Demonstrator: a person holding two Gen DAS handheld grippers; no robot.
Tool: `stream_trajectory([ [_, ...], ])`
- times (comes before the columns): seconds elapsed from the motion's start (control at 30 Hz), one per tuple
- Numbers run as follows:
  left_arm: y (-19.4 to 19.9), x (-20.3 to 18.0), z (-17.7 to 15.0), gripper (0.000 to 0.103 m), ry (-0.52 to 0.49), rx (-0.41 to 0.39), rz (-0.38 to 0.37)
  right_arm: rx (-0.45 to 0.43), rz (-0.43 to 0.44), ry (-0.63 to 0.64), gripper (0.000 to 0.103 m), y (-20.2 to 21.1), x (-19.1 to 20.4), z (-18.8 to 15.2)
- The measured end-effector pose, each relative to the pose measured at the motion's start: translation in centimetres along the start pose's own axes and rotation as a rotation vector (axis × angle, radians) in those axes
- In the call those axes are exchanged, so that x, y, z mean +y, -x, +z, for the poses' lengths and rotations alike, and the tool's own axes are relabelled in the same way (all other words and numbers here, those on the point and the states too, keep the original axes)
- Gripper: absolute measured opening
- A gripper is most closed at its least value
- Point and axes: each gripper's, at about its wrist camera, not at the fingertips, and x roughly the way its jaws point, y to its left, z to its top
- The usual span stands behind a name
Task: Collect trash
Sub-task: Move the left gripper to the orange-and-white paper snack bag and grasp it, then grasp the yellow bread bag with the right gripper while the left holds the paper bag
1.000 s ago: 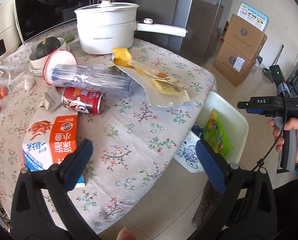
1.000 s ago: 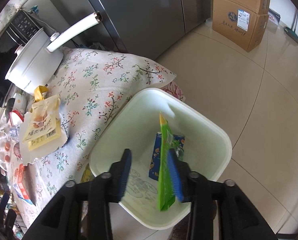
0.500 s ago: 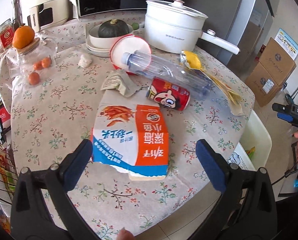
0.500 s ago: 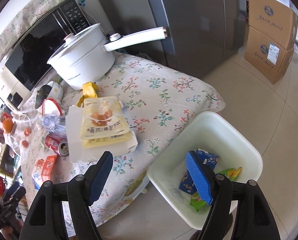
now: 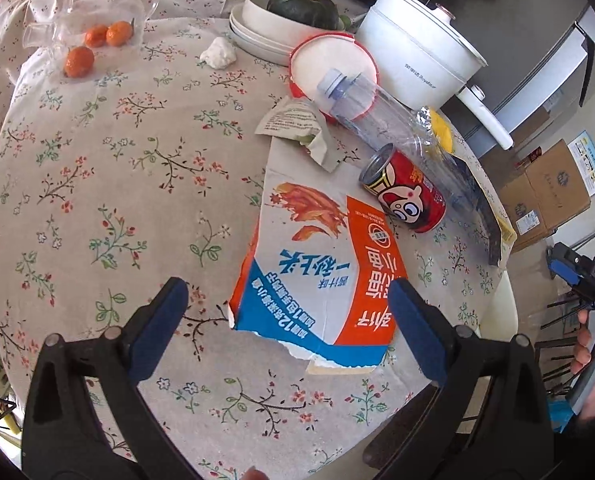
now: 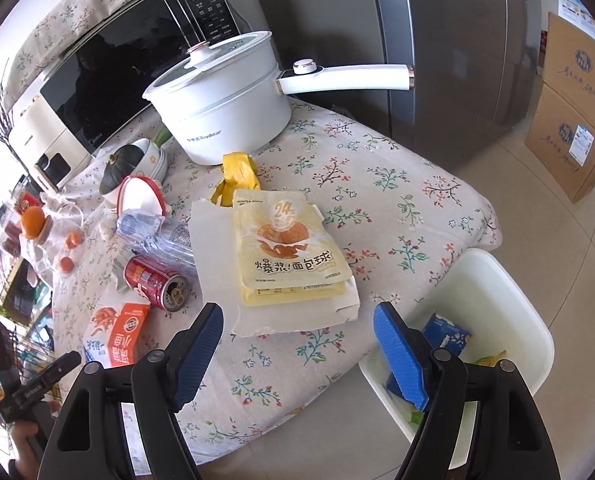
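My left gripper (image 5: 289,328) is open and empty, just above the near end of a flattened orange, white and blue carton (image 5: 317,264) on the floral tablecloth. Beyond it lie a red can (image 5: 407,196), a clear plastic bottle (image 5: 381,120) and a crumpled wrapper (image 5: 297,128). My right gripper (image 6: 297,356) is open and empty, over the table's near edge, in front of a yellow snack pouch (image 6: 289,248) lying on white paper (image 6: 217,260). The white bin (image 6: 509,312) stands on the floor at right with a blue carton (image 6: 447,334) inside.
A white pot (image 6: 225,96) with a long handle, a microwave (image 6: 109,76), a bowl stack with a squash (image 5: 293,12), a red-rimmed lid (image 5: 329,68) and a glass jar with oranges (image 5: 97,28) stand at the back. Cardboard boxes (image 6: 573,112) and a fridge (image 6: 457,40) are beyond.
The right gripper opened, left the green wrapper in the bin, and swung back toward the table. The left gripper moved over the table and closer to the flattened carton.
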Motion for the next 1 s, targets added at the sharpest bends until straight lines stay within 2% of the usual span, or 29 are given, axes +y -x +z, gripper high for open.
stream_trajectory([
  [0.1, -1.3, 1.0, -0.1, 0.090, 0.056, 0.022, -0.033, 0.005, 0.001, 0.005, 0.079, -0.2, 0.3, 0.0],
  [0.2, -2.0, 1.9, -0.3, 0.079, 0.124, 0.035, -0.111, 0.015, 0.002, 0.013, 0.079, -0.4, 0.4, -0.1],
  [0.27, -2.2, 2.2, -0.5, 0.064, 0.170, 0.041, -0.175, 0.016, -0.003, 0.017, 0.079, -0.5, 0.4, -0.1],
  [0.37, -2.1, 2.2, -0.8, 0.047, 0.213, 0.048, -0.228, 0.018, -0.003, 0.012, 0.079, -0.5, 0.2, -0.1],
  [0.4, -1.7, 2.0, -0.7, 0.043, 0.221, 0.046, -0.233, 0.018, -0.003, 0.010, 0.079, -0.4, 0.1, -0.1],
  [0.47, -0.5, 1.7, -0.6, 0.023, 0.226, 0.031, -0.239, 0.016, -0.005, 0.007, 0.079, -0.3, 0.0, -0.1],
  [0.53, 1.4, 1.6, -0.4, 0.011, 0.215, -0.002, -0.254, 0.012, -0.005, 0.002, 0.079, -0.2, -0.1, -0.1],
  [0.67, 5.4, 0.4, -0.4, 0.004, 0.149, -0.085, -0.240, 0.011, -0.006, 0.002, 0.079, -0.5, 0.1, 0.1],
  [0.87, 9.7, -2.2, -0.8, 0.001, 0.022, -0.228, -0.084, 0.027, -0.006, 0.023, 0.079, -2.1, 1.5, 0.3],
  [1.0, 10.9, -2.9, -0.7, 0.001, -0.020, -0.279, -0.043, 0.040, -0.006, 0.057, 0.078, -3.7, 3.0, 0.5],
])
